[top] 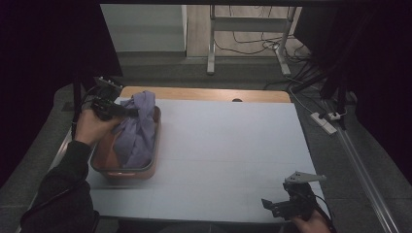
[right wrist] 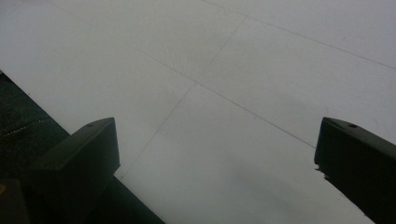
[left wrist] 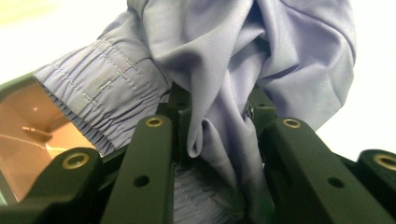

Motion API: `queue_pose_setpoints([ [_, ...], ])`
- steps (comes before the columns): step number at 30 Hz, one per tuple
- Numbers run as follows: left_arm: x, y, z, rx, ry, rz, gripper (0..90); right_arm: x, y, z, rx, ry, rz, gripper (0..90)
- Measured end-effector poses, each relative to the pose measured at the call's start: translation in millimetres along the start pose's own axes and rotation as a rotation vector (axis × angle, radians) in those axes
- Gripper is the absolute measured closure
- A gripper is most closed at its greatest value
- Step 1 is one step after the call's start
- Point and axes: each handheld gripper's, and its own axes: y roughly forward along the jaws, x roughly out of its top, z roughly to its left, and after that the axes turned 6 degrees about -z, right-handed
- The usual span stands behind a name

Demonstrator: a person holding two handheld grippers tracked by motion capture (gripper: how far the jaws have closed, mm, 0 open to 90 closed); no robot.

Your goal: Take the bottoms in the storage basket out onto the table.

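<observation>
Two grippers working: left gripper pinching lavender garment w/ jaws clamped on fabric fold – cloth hanging into brown tub at table left. Right gripper idling near front edge, jaws spread.

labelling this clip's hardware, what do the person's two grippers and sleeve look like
Both are black two-jaw tools. The left gripper has flat black link bars with brass-ringed holes. The right gripper carries a grey three-cornered plate on top, a dark cable trailing beside it, and blocky black jaw tips. The person's left arm wears a dark long sleeve.
</observation>
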Motion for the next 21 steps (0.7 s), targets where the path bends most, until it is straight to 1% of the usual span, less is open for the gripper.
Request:
queue_pose_setpoints([
  [2, 4.8, -3.6, -2.7, 0.001, 0.003, -0.008, 69.9, 0.0, -0.2, -0.1, 0.000, 0.001, -0.001, 0.1],
  [5, 12.1, -8.9, -7.0, 0.007, 0.020, -0.017, 69.8, 0.0, -0.4, -0.2, 0.000, 0.006, -0.004, 0.1],
  [8, 18.7, -13.6, -11.7, -0.002, 0.029, -0.042, 69.7, -0.1, -0.7, -0.2, -0.001, 0.008, -0.006, 0.1],
  [10, 23.1, -15.8, -15.4, -0.010, 0.045, -0.056, 69.7, -0.2, -0.8, -0.2, -0.001, 0.007, -0.008, 0.1],
  [15, 33.4, -17.4, -25.1, -0.021, 0.072, -0.074, 69.6, -0.3, -1.8, -0.5, -0.004, 0.014, -0.011, 0.1],
  [21, 42.0, -17.7, -36.8, -0.039, 0.108, -0.088, 69.5, -0.6, -2.0, -1.0, -0.001, 0.013, -0.020, 0.1],
])
